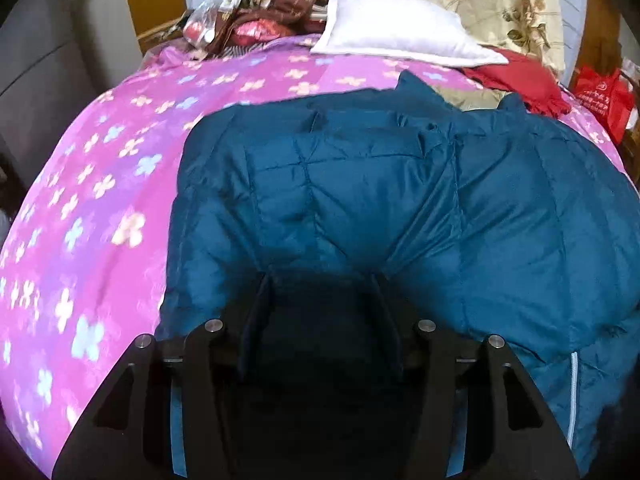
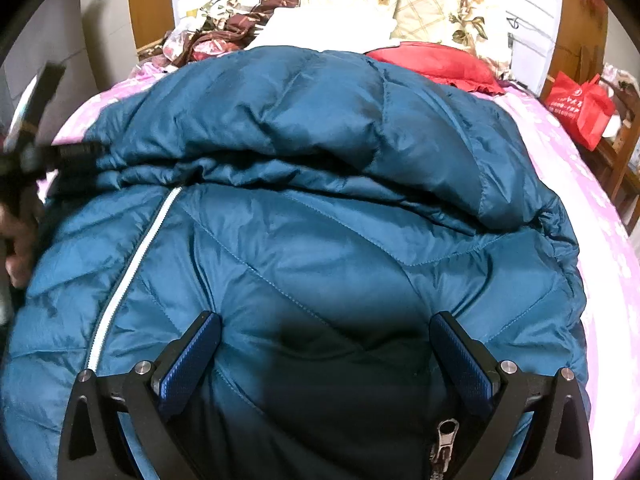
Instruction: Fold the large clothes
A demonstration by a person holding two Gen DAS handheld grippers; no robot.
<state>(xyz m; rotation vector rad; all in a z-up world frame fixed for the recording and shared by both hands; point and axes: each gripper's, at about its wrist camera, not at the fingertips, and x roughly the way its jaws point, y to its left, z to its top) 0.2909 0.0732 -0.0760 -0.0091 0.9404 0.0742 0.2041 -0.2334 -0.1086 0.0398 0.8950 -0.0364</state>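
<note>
A bed with a pink flowered cover (image 1: 100, 184) fills the room. The left gripper (image 1: 320, 284) has its fingers spread apart over a teal puffer jacket (image 1: 360, 200). The right gripper (image 2: 326, 322) likewise hangs released above the jacket, near its white zipper (image 2: 136, 264). A white pillow (image 1: 392, 28) lies beyond.

The jacket (image 1: 380, 200) lies on the bedspread (image 1: 100, 200), pillow (image 1: 392, 28) behind it.

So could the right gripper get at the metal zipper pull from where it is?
Probably yes. The right gripper is open just above the jacket, and the zipper pull lies exposed near its right finger, nothing covering it.
</note>
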